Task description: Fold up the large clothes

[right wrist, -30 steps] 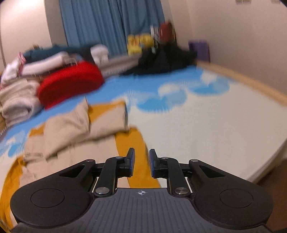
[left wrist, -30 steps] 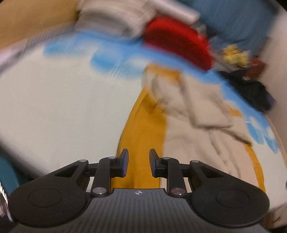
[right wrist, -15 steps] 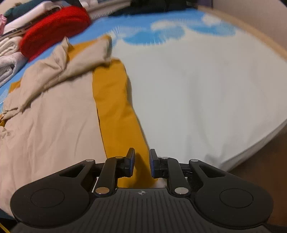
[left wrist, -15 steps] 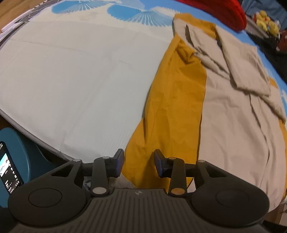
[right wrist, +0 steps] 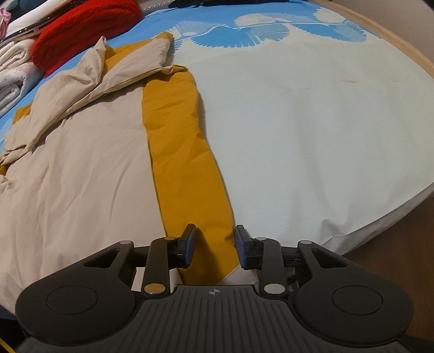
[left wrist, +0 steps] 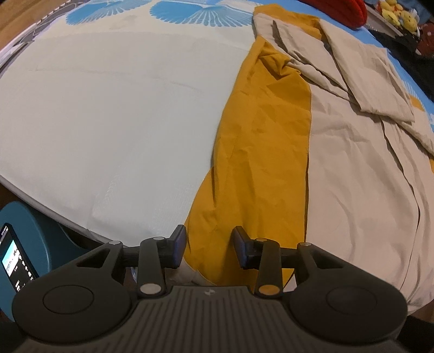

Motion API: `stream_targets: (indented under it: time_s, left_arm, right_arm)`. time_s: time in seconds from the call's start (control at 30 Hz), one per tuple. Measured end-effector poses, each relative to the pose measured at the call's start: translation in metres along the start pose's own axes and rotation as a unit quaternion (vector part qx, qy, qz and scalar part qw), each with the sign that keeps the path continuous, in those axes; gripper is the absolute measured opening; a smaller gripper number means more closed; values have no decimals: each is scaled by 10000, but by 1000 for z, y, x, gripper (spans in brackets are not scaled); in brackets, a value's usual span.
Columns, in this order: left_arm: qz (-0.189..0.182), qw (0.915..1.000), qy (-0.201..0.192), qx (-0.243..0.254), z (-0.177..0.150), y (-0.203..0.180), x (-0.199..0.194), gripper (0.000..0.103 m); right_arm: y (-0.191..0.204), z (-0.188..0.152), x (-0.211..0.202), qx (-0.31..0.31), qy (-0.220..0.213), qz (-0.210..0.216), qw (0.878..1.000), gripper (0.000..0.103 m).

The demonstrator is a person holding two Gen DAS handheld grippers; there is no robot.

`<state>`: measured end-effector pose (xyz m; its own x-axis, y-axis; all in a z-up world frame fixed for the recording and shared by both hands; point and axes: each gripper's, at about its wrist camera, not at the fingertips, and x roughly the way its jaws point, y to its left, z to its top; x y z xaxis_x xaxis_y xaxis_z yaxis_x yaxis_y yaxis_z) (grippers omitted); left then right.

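A large cloth, beige with a mustard-yellow side, lies spread on the bed, its far end folded over in loose layers. My left gripper is open, its jaws on either side of the yellow near hem at the bed's edge. In the right wrist view the same cloth shows beige and yellow. My right gripper is open with the yellow near hem between its jaws. Neither is closed on the cloth.
The pale bedsheet with blue fan prints covers the mattress. A red blanket and folded towels lie at the far side. A teal object with a phone stands left of the bed. Brown floor shows at right.
Both grippers have dropped from a high view of the room down to the near edge of the bed and opened wider around the yellow hem.
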<state>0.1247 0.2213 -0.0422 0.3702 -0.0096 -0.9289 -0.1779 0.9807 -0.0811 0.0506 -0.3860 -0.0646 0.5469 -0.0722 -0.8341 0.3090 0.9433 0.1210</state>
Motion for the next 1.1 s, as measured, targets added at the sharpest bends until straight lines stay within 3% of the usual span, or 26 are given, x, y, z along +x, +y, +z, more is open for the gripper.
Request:
stream_targets:
  time_s: [0.2,0.37,0.5,0.73,0.9,1.1]
  left_arm:
    - [26,10000,-9,89,-1,-3,0,37]
    - [40,9998,-16,174,-2,-7,-1,15]
    - [-53,9998,-112,148,-2,-9,-7,2]
    - [-584,9959,-643,248,-4,-16,-47,0]
    - [-1084,9879,-1070,297,-2,-17,-97,0]
    - [-1543,9770,-1402,442,4,-8,-151,0]
  right_arm:
    - [2,-1,-1,-133,-15,-53,9999,31]
    - [1,-1,-3,-134,-44,-35,9999,9]
    - [6,0,-14,-321,-288,58,9991,4]
    - [6,6,-52,-288,-970,437,9939,3]
    - [5,16,-95,-285,-1502,830,9848,2]
    - [-9,33,-140,278,-1835,1382,9729,1]
